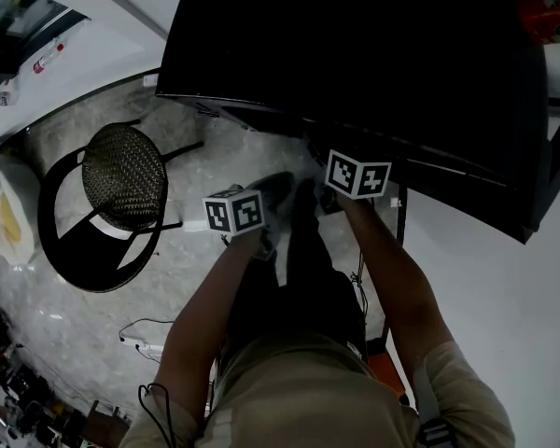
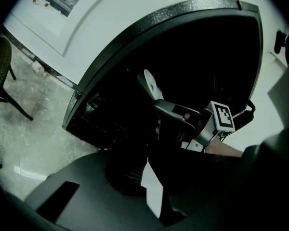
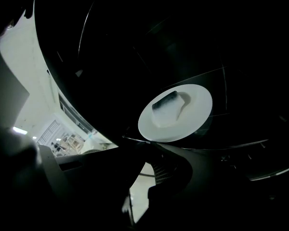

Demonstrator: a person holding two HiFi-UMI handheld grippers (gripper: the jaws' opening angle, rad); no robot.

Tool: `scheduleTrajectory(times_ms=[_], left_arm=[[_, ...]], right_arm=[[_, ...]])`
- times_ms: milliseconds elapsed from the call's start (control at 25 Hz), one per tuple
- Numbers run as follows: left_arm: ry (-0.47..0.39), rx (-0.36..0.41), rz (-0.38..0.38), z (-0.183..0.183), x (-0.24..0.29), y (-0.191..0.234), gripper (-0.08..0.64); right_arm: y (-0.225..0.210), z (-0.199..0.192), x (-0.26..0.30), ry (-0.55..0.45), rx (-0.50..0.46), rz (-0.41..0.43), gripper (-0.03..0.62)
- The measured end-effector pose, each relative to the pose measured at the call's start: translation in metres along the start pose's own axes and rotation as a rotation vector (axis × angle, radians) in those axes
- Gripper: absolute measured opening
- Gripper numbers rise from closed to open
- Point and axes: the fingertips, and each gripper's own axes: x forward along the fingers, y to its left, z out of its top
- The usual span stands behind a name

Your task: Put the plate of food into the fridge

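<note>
white plate (image 3: 195, 110) in fridge (image 3: 241, 57) just past right gripper (image 3: 151, 154), jaws closed, empty; left gripper (image 2: 147, 161) likewise

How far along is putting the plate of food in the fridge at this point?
Done: the plate of food lies on a shelf inside the fridge, beyond the right gripper, whose fingers are together on nothing. In hand: nothing; the left gripper is shut and empty too. Left: likely pull both grippers out and close the fridge, which stands open.
</note>
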Motion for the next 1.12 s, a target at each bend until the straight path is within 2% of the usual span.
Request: scheduleTrajectory(times_ms=[520, 840, 1120], left_arm=[[-0.008, -0.003, 0.006, -0.002, -0.007, 0.004, 0.012], [-0.004, 0.005, 0.002, -0.008, -0.004, 0.0, 0.012], [0.006, 0.027, 0.006, -0.009, -0.002, -0.002, 0.012]], right_arm=[[0.002, 0.007, 0.005, -0.007, -0.024, 0.001, 0.04], [0.012, 0.009, -0.003, -0.016, -0.004, 0.047, 0.04], [0.0, 0.015, -0.005, -0.049, -0.047, -0.016, 0.04]])
